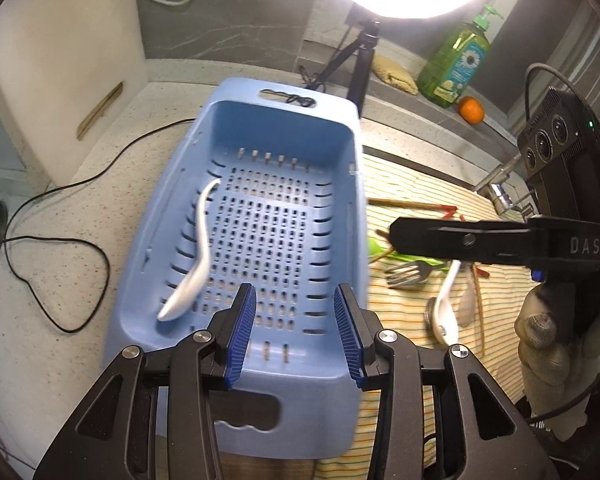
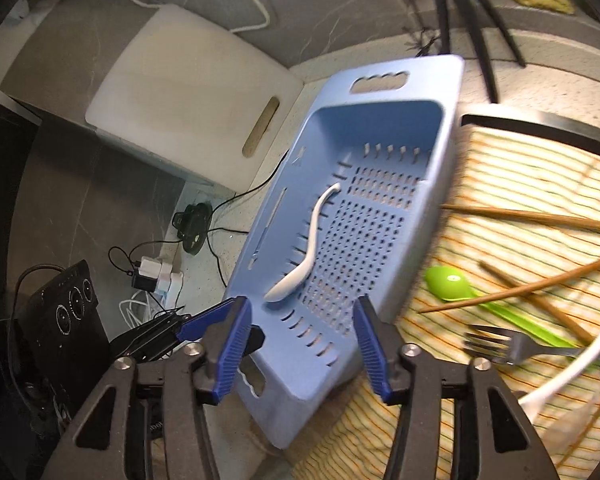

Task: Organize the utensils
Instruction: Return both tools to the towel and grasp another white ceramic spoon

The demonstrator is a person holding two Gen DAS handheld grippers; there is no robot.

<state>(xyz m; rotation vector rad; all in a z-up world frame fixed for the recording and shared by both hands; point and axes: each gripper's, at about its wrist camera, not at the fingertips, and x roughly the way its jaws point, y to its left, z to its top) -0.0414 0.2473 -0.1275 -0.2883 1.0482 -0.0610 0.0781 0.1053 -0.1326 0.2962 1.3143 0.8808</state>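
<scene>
Lying in the blue basket, a white spoon rests along its left side. Left gripper & right gripper both hang w/ jaws apart, nothing between. Fork, green spoon, chopsticks sit on the striped cloth.

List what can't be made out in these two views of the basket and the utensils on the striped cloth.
- Right wrist view: the fork handle and the chopsticks run off the right edge.
- Left wrist view: the right gripper shows side-on, so its opening is unreadable.
- Left wrist view: the pile by the white spoon on the cloth is small and blurred; a count is uncertain.
- Both views: the blue basket near end is hidden behind the grippers.
</scene>
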